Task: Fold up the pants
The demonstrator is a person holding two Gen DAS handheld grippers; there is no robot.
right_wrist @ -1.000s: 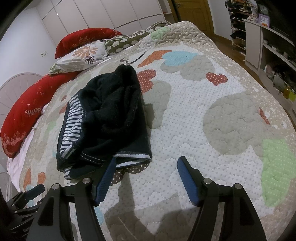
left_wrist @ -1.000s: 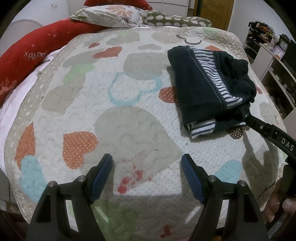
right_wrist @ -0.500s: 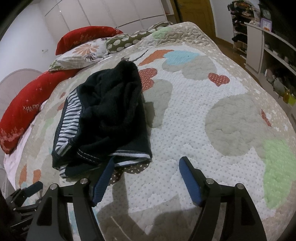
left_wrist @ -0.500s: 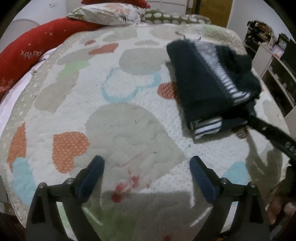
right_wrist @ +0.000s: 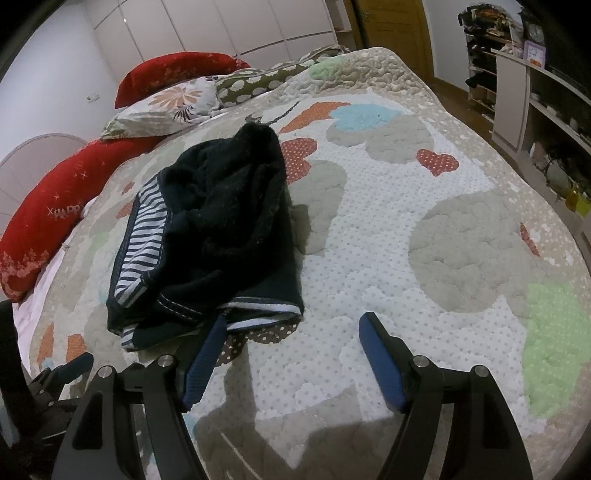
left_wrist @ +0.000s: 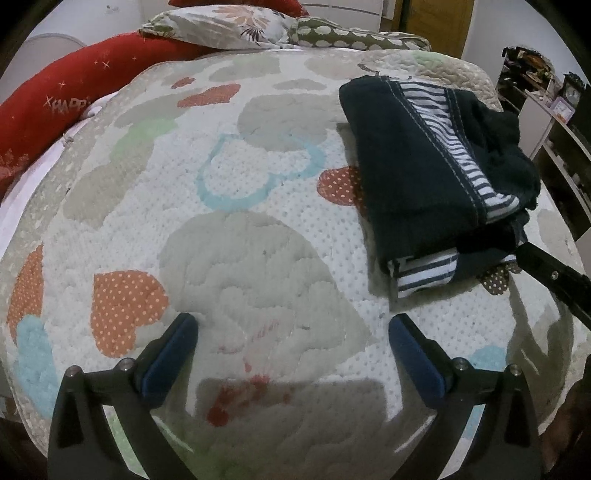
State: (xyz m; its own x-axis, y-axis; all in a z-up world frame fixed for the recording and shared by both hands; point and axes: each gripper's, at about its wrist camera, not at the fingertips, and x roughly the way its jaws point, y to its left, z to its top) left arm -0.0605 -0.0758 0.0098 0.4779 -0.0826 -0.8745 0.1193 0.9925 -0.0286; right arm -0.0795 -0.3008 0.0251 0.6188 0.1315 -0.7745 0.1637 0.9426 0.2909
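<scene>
Dark navy pants [left_wrist: 417,173] with a blue-and-white striped lining lie folded in a thick bundle on the heart-patterned quilt [left_wrist: 236,236]. In the right wrist view the pants [right_wrist: 221,229] lie just ahead of my left finger. My left gripper [left_wrist: 291,332] is open and empty, over bare quilt to the left of the pants. My right gripper [right_wrist: 291,325] is open and empty, its left fingertip [right_wrist: 212,338] at the near hem of the bundle. Its black arm shows in the left wrist view [left_wrist: 554,275] beside the pants.
Red bolster [left_wrist: 62,99] and patterned pillows [left_wrist: 221,26] lie at the head of the bed. Shelves with clutter [right_wrist: 546,122] stand along the right side. A wooden door [right_wrist: 391,29] is beyond the bed. The left gripper's tip shows at lower left [right_wrist: 70,369].
The left gripper has opened wider and shifted slightly; the pants look the same. The right gripper has stayed open at the near hem, with only a small shift.
</scene>
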